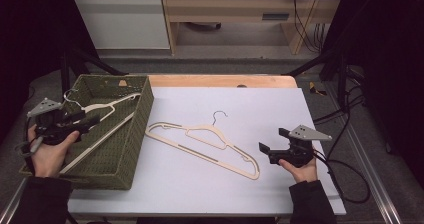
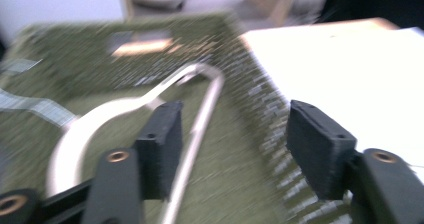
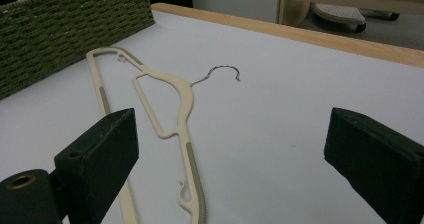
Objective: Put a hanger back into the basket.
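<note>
Cream plastic hanger (image 1: pixel 205 143): flat on bench (image 1: pixel 240 184), just right of basket (image 1: pixel 137 134), long axis slanting toward right tongs (image 1: pixel 267 150), the nearer. Both tongs spread, empty; left tongs (image 1: pixel 85 119) over basket.

No readable text, labels, brands, numbers or signs anywhere — not on the basket (image 1: pixel 141 115) at left, the hanger (image 1: pixel 205 141) at centre, or the table (image 1: pixel 280 109).

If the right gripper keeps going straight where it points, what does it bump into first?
Most likely the hanger lying on the table. The right gripper is open and aimed at it, with nothing between them. Depth is hard to judge, so it could touch the table first.
</note>
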Motion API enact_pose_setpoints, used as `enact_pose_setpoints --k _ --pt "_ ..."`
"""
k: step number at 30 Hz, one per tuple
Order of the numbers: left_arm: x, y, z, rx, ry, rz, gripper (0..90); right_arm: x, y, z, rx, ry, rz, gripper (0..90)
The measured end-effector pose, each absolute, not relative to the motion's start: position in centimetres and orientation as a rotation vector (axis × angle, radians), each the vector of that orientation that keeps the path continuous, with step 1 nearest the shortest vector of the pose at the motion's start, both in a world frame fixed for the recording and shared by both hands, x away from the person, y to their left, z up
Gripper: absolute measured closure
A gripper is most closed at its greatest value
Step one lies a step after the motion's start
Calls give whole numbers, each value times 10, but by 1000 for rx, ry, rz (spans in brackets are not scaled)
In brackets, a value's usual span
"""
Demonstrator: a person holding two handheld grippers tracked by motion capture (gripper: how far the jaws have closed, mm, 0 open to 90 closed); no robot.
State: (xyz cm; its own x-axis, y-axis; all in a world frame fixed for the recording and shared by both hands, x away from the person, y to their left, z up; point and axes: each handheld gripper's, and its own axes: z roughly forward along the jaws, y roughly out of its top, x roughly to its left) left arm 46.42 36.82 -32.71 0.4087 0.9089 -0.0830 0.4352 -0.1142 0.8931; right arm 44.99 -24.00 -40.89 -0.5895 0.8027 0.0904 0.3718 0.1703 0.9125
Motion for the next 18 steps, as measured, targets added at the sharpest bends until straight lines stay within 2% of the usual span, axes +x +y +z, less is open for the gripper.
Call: enact_pose_setpoints --k 6,7,13,18 --pt "456 325 -323 1702 988 579 202 450 -239 -407 1100 2033 1422 74" --pt "455 318 -323 1704 967 582 143 450 -239 -407 1100 2034 1426 75" --pt "447 284 -322 1720 884 557 86 454 -236 -407 1091 2047 1421 78" --pt "447 260 -328 1752 840 520 81 459 -232 -407 1076 2064 1424 82"
